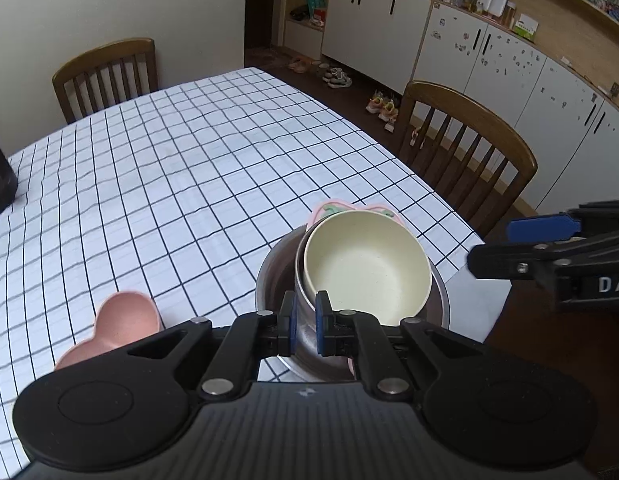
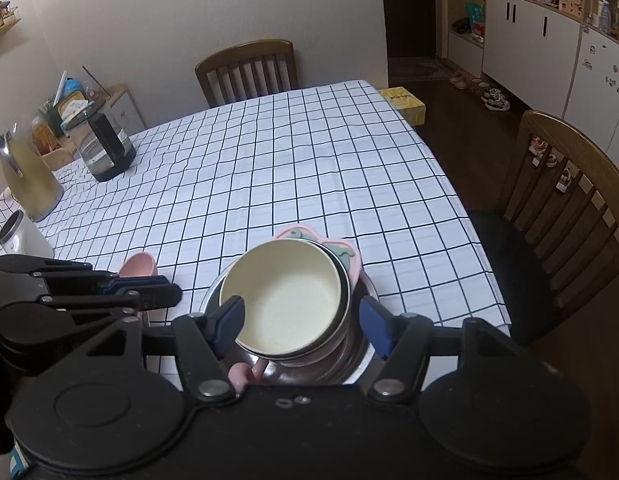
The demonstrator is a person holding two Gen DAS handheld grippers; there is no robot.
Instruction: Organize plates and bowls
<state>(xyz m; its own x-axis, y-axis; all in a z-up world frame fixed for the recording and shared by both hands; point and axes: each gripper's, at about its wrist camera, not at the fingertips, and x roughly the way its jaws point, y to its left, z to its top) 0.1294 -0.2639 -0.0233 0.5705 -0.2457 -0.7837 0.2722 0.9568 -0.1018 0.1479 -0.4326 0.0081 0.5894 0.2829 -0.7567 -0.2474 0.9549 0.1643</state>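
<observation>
Left gripper (image 1: 305,322): nearest item in its own view, jaws pressed nearly together, blue pads pinching the near wall of the steel bowl (image 1: 303,320). Cream bowl (image 1: 365,268) nested inside that steel bowl, just beyond and right of the pads; both sit in a wider steel basin (image 1: 269,280), with a pink patterned plate (image 1: 329,206) showing past the far rim.

Pink heart-shaped dish (image 1: 121,320): on the checked tablecloth (image 1: 169,180), left of the left gripper, apart from the stack.

Right gripper (image 2: 301,320): jaws spread wide, one pad either side of the cream bowl (image 2: 285,304); whether the left pad touches the rim cannot be told, the right pad stands clear.

Surroundings: two wooden chairs (image 1: 469,148) at the table's far and right edges; white cabinets (image 1: 509,64) beyond.

Right-wrist view only: glass kettle (image 2: 105,148), jug (image 2: 29,180), white cup (image 2: 17,236), yellow box (image 2: 403,104), the left gripper from the side (image 2: 149,292).

Left-wrist view only: the right gripper's tip (image 1: 545,248), at right.
</observation>
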